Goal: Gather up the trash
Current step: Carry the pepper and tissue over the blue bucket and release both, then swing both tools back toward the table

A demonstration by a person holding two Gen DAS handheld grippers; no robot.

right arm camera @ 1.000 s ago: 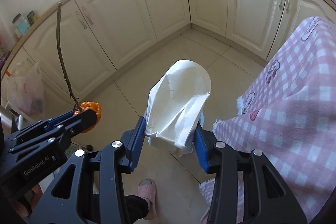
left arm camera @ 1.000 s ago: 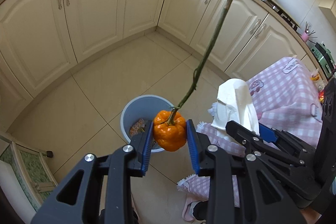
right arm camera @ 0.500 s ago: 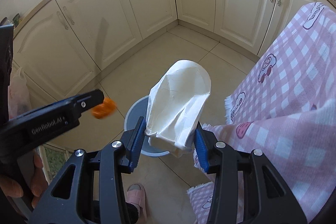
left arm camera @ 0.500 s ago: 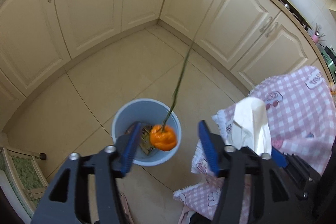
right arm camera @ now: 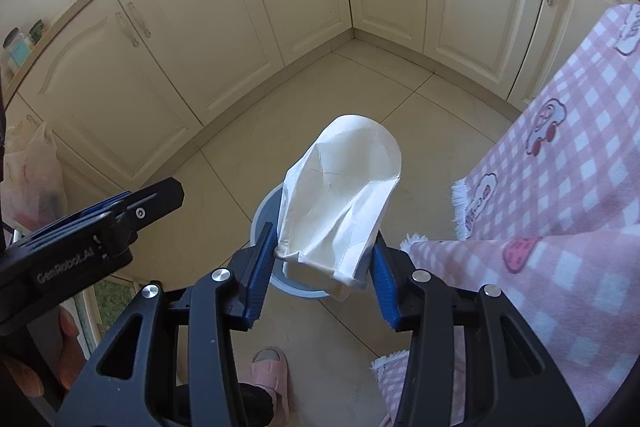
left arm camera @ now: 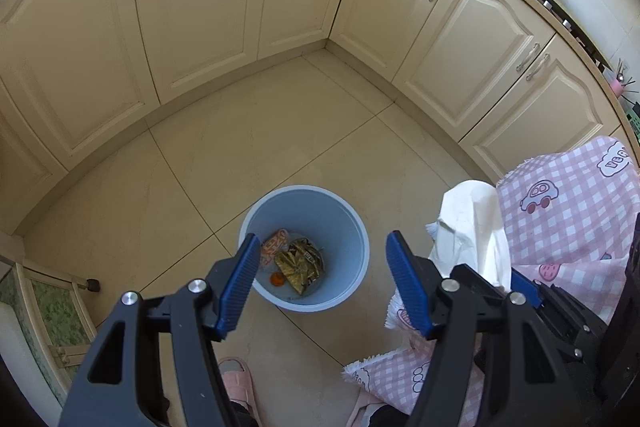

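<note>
A pale blue bin (left arm camera: 352, 227) stands on the tiled floor. Inside lie snack wrappers (left arm camera: 298, 261) and a small orange pepper (left arm camera: 277, 279). My left gripper (left arm camera: 320, 275) hangs above the bin, open, with nothing between its blue pads. My right gripper (right arm camera: 324, 267) is shut on a crumpled white paper bag (right arm camera: 340, 195), which sticks up from the jaws and hides most of the bin (right arm camera: 266, 211) below it. In the left wrist view the same paper bag (left arm camera: 472, 227) shows to the right of the bin.
Cream cabinets (left arm camera: 208, 11) line the corner of the kitchen. A pink checked cloth (right arm camera: 560, 167) hangs over furniture on the right, close to the bin. A person's pink slipper (right arm camera: 270, 373) stands on the floor just below the grippers. A plastic bag (right arm camera: 30, 179) hangs at left.
My left gripper opened and the orange pepper with its long stem dropped into the bin. Both grippers sank toward the bin; the right one kept its hold on the paper bag.
</note>
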